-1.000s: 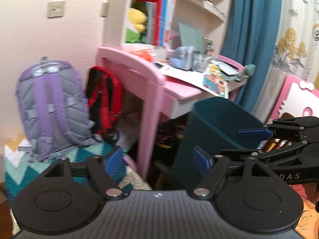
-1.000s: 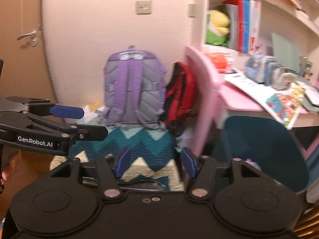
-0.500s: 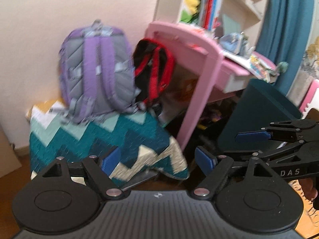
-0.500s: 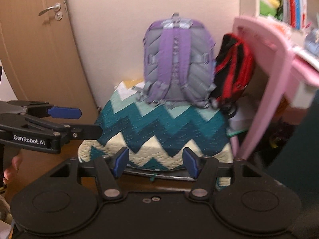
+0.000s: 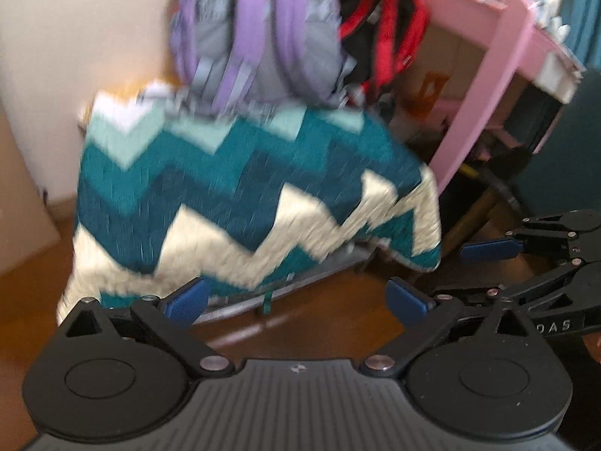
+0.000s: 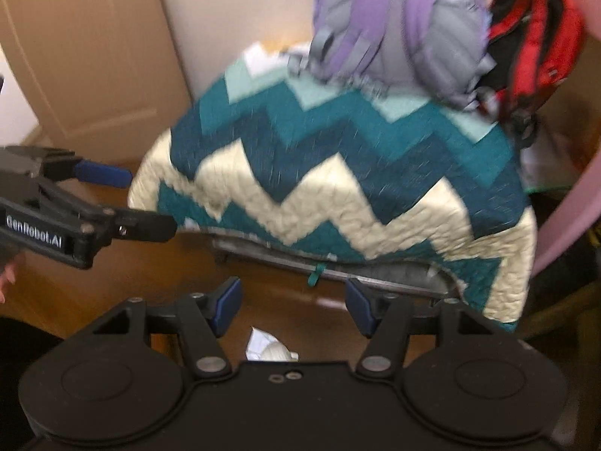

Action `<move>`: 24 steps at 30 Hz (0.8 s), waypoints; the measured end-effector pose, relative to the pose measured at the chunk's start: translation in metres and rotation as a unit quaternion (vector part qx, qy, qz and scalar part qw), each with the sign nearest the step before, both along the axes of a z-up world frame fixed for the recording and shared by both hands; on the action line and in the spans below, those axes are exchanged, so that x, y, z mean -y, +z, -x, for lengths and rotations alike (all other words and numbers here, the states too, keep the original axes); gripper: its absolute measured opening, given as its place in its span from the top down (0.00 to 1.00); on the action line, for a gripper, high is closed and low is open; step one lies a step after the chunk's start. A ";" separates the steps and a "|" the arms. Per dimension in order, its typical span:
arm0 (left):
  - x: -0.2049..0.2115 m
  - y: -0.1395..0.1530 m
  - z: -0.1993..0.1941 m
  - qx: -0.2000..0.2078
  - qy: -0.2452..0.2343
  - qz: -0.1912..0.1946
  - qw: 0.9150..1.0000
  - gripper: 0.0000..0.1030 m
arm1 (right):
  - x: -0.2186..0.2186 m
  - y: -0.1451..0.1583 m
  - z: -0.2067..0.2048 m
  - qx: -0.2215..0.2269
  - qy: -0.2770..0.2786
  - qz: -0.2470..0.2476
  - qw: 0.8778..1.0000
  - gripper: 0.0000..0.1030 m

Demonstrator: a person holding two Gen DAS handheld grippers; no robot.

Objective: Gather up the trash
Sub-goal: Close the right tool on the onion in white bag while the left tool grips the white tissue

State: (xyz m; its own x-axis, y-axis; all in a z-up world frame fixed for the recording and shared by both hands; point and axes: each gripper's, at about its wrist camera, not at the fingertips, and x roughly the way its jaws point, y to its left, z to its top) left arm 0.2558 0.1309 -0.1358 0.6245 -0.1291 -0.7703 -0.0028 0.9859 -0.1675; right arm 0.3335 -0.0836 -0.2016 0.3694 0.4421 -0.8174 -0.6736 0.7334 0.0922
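The crumpled white paper (image 6: 270, 349) on the floor (image 6: 285, 300) seems light and soft; pinch its middle. Right claw (image 6: 293, 306) and left claw (image 5: 296, 298) are both wide, holding nothing.

Purple backpack (image 5: 259, 34) on zigzag quilt (image 5: 240, 195)

Warm, even indoor light fills the room, with no harsh glare. Both views are smeared by motion blur: the quilt (image 5: 240, 195) and backpack (image 6: 398, 18) look streaky. The near gripper bodies stay sharper. Fisheye bending curves the edges, and the corners go black.
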 end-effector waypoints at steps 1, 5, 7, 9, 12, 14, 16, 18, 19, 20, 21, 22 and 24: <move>-0.006 -0.015 -0.004 -0.011 0.005 0.005 1.000 0.02 | -0.008 -0.015 -0.004 -0.009 0.006 0.007 1.000 0.41; -0.023 -0.074 -0.019 -0.055 0.014 0.010 0.998 0.02 | -0.035 -0.072 -0.014 -0.034 0.031 0.037 0.998 0.41; -0.030 -0.101 -0.026 -0.076 0.013 0.009 0.997 0.02 | -0.049 -0.100 -0.019 -0.042 0.046 0.055 0.997 0.41; -0.037 -0.130 -0.032 -0.103 0.014 0.011 0.995 0.02 | -0.060 -0.125 -0.021 -0.045 0.064 0.072 0.994 0.41; -0.050 -0.173 -0.043 -0.143 0.026 0.034 0.989 0.02 | -0.074 -0.163 -0.023 -0.054 0.090 0.102 0.989 0.42; -0.062 -0.203 -0.048 -0.179 0.040 0.059 0.981 0.02 | -0.080 -0.185 -0.023 -0.063 0.105 0.116 0.986 0.42; -0.071 -0.230 -0.053 -0.206 0.058 0.071 0.974 0.02 | -0.087 -0.209 -0.023 -0.078 0.117 0.128 0.982 0.42; -0.078 -0.251 -0.057 -0.220 0.067 0.073 0.970 0.02 | -0.093 -0.233 -0.023 -0.091 0.127 0.140 0.978 0.42; -0.082 -0.262 -0.058 -0.225 0.071 0.074 0.969 0.02 | -0.096 -0.245 -0.023 -0.100 0.131 0.145 0.976 0.42; -0.085 -0.274 -0.060 -0.231 0.074 0.074 0.967 0.02 | -0.098 -0.255 -0.024 -0.108 0.135 0.148 0.974 0.42; -0.087 -0.284 -0.061 -0.237 0.077 0.075 0.966 0.02 | -0.100 -0.267 -0.023 -0.115 0.140 0.150 0.972 0.42; -0.088 -0.296 -0.062 -0.243 0.079 0.077 0.964 0.02 | -0.102 -0.276 -0.023 -0.120 0.143 0.152 0.971 0.42; -0.087 -0.316 -0.063 -0.252 0.073 0.077 0.962 0.02 | -0.107 -0.295 -0.022 -0.133 0.150 0.155 0.967 0.42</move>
